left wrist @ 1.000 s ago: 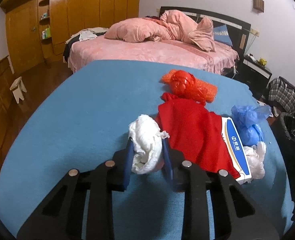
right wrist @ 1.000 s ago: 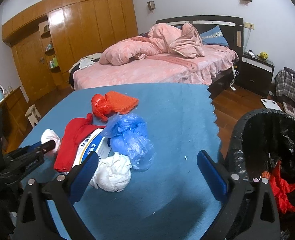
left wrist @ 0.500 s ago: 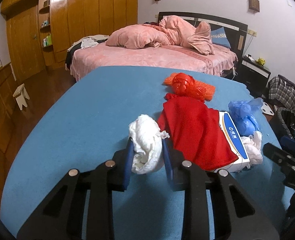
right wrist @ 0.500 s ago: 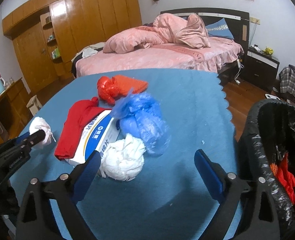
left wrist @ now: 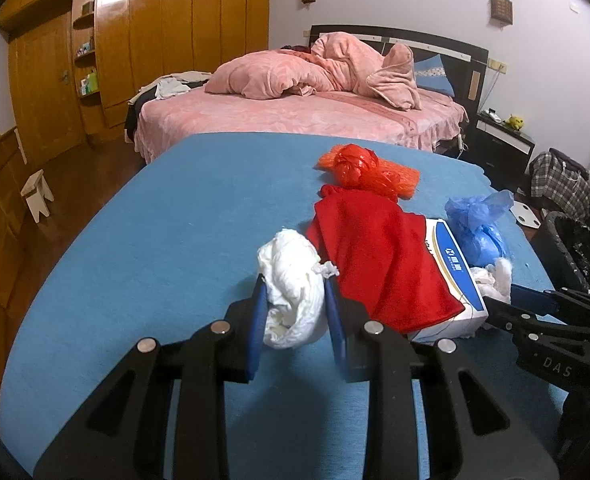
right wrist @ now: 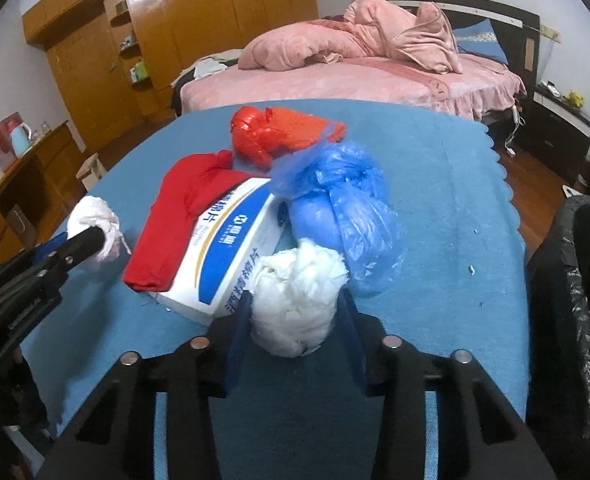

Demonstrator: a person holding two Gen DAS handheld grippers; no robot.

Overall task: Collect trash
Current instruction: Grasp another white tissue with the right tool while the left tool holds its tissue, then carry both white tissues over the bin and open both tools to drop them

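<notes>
On the blue-covered table [left wrist: 167, 248], my left gripper [left wrist: 294, 284] is shut on a crumpled white paper wad [left wrist: 295, 280]. My right gripper [right wrist: 295, 298] is closing on a second white wad [right wrist: 295, 300], which fills the gap, and both pads touch it. Just beyond that wad lie a blue plastic bag [right wrist: 335, 200] and a white-and-blue box [right wrist: 231, 248] half covered by a red cloth [right wrist: 179, 216]. A red-orange bag [right wrist: 275, 132] sits farther back. The black-lined trash bin [right wrist: 567, 300] stands at the table's right edge.
A pink bed [left wrist: 303, 120] stands beyond the table, and wooden wardrobes [left wrist: 155, 48] line the far left wall. A small stool [left wrist: 37, 196] is on the floor at left. The table's scalloped right edge [right wrist: 511, 208] borders the bin.
My right gripper moved forward and down over the second white wad, and its jaws went from wide open to closed around it. The left gripper kept still with its wad.
</notes>
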